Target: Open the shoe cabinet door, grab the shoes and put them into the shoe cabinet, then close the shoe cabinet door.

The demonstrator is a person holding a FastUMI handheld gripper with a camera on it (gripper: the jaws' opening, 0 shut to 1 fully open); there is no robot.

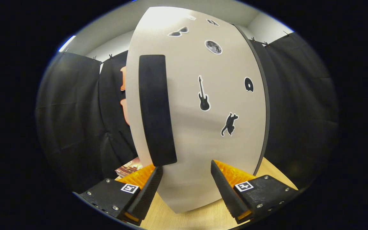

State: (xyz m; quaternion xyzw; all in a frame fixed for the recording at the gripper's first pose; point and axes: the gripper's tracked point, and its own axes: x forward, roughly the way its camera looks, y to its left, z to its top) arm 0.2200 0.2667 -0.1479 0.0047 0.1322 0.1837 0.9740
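Gripper view puts my tool [186, 179] wide and empty at lower centre, facing the closed shoe cabinet door [203, 127] mid-frame, a stiff panel I judge best pulled by its long black handle [156, 108] left of centre.

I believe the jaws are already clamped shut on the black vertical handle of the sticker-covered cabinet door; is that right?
Not quite. The gripper view shows the gripper open, its jaws set apart just ahead of the cabinet door, gripping nothing. The black vertical handle stands above the left jaw, not clamped between the two. The door does carry stickers, such as the guitar sticker.
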